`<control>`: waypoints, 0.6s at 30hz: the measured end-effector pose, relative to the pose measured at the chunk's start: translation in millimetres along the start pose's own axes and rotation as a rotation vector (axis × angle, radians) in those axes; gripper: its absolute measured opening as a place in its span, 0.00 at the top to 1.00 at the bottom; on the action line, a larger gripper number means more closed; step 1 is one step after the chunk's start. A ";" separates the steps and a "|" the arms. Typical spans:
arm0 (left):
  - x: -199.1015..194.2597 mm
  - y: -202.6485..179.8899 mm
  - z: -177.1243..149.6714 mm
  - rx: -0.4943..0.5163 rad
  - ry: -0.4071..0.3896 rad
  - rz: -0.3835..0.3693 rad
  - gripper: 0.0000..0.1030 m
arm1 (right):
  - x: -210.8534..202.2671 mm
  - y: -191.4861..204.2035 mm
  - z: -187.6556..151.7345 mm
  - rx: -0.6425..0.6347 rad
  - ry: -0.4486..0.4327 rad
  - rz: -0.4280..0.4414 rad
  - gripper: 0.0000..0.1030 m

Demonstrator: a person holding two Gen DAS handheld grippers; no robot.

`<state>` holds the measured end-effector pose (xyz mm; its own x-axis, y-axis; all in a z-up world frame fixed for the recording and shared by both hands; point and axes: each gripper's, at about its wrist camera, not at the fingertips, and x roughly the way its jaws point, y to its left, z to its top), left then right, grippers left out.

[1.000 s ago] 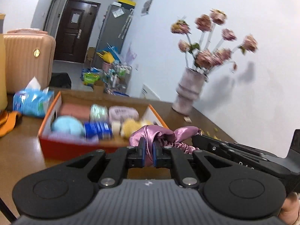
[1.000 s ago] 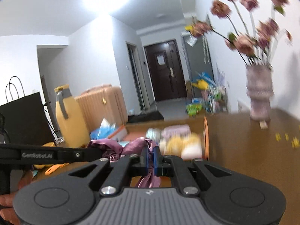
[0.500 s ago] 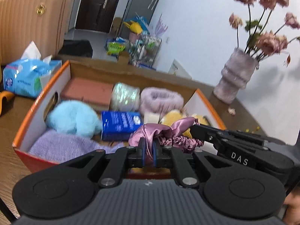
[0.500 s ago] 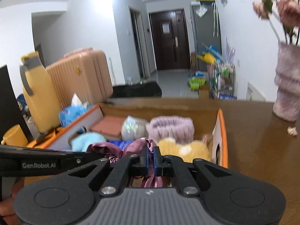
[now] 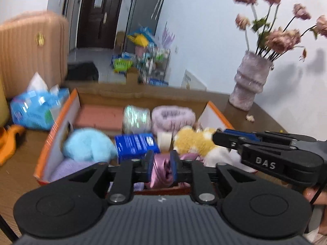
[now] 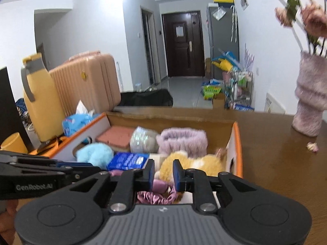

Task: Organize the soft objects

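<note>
- The left gripper (image 5: 161,168) has just been opening its jaws. The shiny pink satin scrunchie (image 5: 162,172) sits between them, but the pads no longer look tight on it.
- The right gripper (image 6: 163,174) has just been opening too. Its jaws stand apart with nothing between them, and the scrunchie (image 6: 157,194) lies below them.
- In the left wrist view the scrunchie is at 6 o'clock in the orange-edged cardboard box (image 5: 75,100), by the near wall.
- Around it in the box are a fluffy blue ball (image 5: 87,146) at 9 o'clock, a blue packet (image 5: 137,145) at 11 o'clock and a yellow and white plush toy (image 5: 194,143) at 2 o'clock.
- Further back, at 12 o'clock, sit a pink sponge block (image 5: 100,117), a pale shiny bundle (image 5: 137,119) and a fuzzy lilac band (image 5: 172,117).
- The task looks almost done: the scrunchie is in the box with the other soft things.
- What is left is likely to let go fully and lift both grippers away.
- No other soft thing shows loose on the brown table (image 6: 276,153).
</note>
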<state>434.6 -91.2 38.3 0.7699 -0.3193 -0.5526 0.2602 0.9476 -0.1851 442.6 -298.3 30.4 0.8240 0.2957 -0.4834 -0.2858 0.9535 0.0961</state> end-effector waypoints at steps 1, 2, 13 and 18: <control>-11.2 -1.5 2.9 0.018 -0.029 0.006 0.72 | -8.6 0.6 3.4 -0.004 -0.015 -0.007 0.81; -23.8 -2.8 5.2 0.038 -0.061 0.019 0.67 | -18.6 1.6 6.5 -0.009 -0.030 -0.014 0.80; -125.3 -5.3 -12.6 0.172 -0.357 0.168 0.17 | -117.5 23.5 -5.4 -0.080 -0.199 -0.175 0.32; -149.5 -1.7 -33.3 0.190 -0.459 0.187 0.03 | -138.5 51.4 -31.4 -0.175 -0.357 -0.278 0.07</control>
<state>299.6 -45.0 94.1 0.9780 -0.1526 -0.1421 0.1619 0.9852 0.0564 298.4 -292.1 74.9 0.9884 0.0624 -0.1382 -0.0840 0.9840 -0.1570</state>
